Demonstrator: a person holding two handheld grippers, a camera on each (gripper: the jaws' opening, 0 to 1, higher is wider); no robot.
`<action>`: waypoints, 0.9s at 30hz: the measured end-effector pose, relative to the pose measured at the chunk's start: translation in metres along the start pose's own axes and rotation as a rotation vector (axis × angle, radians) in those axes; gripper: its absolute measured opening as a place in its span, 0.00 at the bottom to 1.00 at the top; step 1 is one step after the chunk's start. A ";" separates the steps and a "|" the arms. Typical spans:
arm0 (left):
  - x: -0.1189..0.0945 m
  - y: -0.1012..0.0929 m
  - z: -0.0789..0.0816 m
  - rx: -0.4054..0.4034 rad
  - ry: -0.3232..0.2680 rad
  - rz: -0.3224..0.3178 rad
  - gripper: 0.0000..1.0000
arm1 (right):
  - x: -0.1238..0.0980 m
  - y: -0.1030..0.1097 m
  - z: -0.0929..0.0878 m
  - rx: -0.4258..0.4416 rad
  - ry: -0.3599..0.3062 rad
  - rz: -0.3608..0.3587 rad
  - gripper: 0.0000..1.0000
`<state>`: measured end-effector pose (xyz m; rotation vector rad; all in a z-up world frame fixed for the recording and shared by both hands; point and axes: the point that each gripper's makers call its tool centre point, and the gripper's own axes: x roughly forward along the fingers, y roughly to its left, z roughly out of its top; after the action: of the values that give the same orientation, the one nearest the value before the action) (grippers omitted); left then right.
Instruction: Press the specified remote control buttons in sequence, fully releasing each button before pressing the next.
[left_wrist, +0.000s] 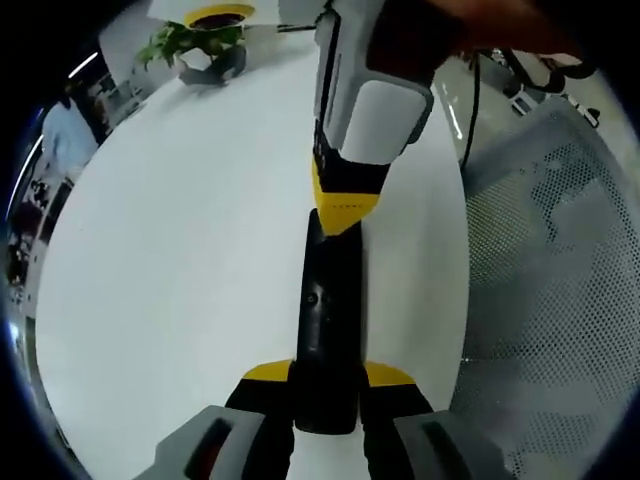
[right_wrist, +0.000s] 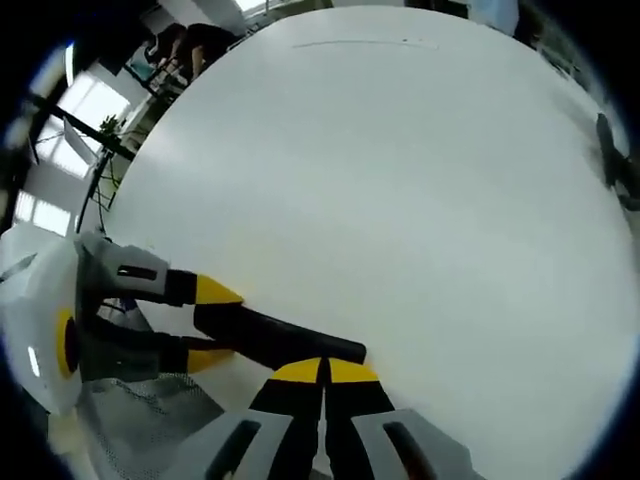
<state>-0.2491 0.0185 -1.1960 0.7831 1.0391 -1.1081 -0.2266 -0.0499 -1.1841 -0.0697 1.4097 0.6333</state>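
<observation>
Two grippers meet on the remote (left_wrist: 327, 310): left gripper (left_wrist: 327, 385) clamps its near end on the white table (left_wrist: 180, 260), long axis pointing away; right gripper (left_wrist: 345, 210), jaws together, presses the far end.

The remote control (left_wrist: 328, 320) has buttons too blurred to read.

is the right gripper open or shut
Shut. In the right gripper view, the right gripper has its two yellow tips pressed together with no gap, poised over the end of the black remote.
</observation>
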 end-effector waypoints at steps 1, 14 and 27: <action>0.000 0.000 0.000 0.000 0.000 0.000 0.24 | 0.000 0.001 -0.001 0.002 0.006 0.007 0.00; 0.001 0.000 0.000 0.003 0.002 -0.003 0.24 | 0.004 0.007 0.000 0.002 0.024 0.029 0.00; 0.001 0.001 -0.001 0.001 -0.003 -0.006 0.24 | 0.006 0.008 0.003 -0.002 0.039 0.019 0.00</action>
<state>-0.2484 0.0192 -1.1968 0.7790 1.0386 -1.1144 -0.2271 -0.0392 -1.1864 -0.0706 1.4489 0.6515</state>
